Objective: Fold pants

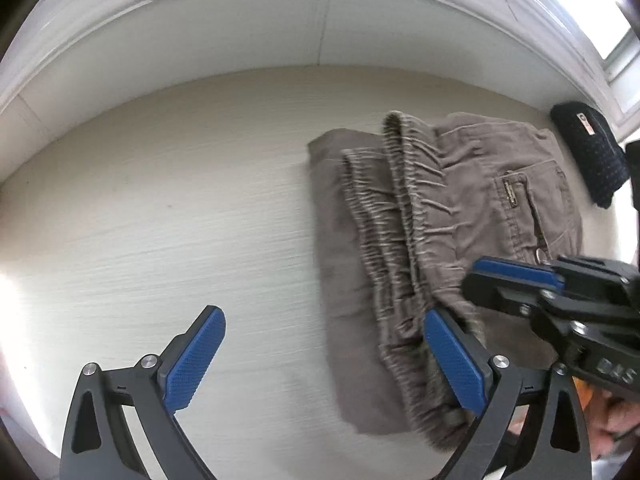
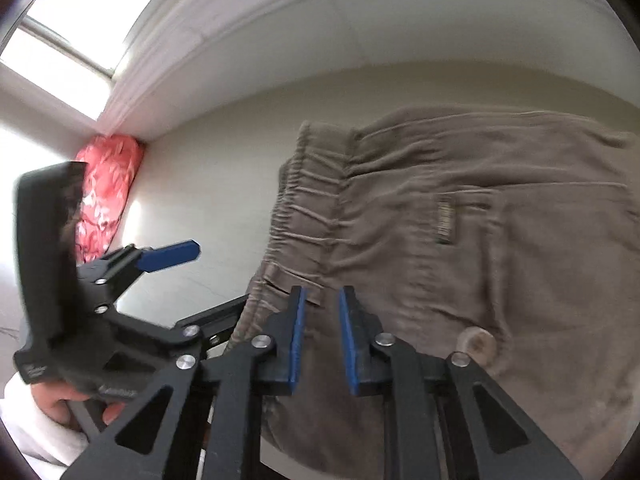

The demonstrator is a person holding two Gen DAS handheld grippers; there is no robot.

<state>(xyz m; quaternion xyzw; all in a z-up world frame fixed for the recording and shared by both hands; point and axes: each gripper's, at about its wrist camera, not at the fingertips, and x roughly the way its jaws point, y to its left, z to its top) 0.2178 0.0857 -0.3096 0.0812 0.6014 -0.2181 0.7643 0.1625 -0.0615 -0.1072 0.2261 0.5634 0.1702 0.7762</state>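
Brown-grey pants (image 1: 440,216) lie folded on the pale table (image 1: 180,208), elastic waistband up and a back pocket showing. My left gripper (image 1: 324,320) is wide open above the table at the pants' near left edge; its right finger (image 1: 456,364) overlaps the waistband. My right gripper (image 2: 322,300) hovers over the pants (image 2: 460,248) with its jaws a narrow gap apart and nothing between them. It also shows in the left wrist view (image 1: 472,276) at the right. The left gripper appears in the right wrist view (image 2: 208,280) at the left.
A white wall and moulding (image 1: 280,40) run along the table's far edge. A dark dotted bundle (image 1: 592,156) lies at the far right by a window. A red patterned item (image 2: 104,196) sits in the far left corner.
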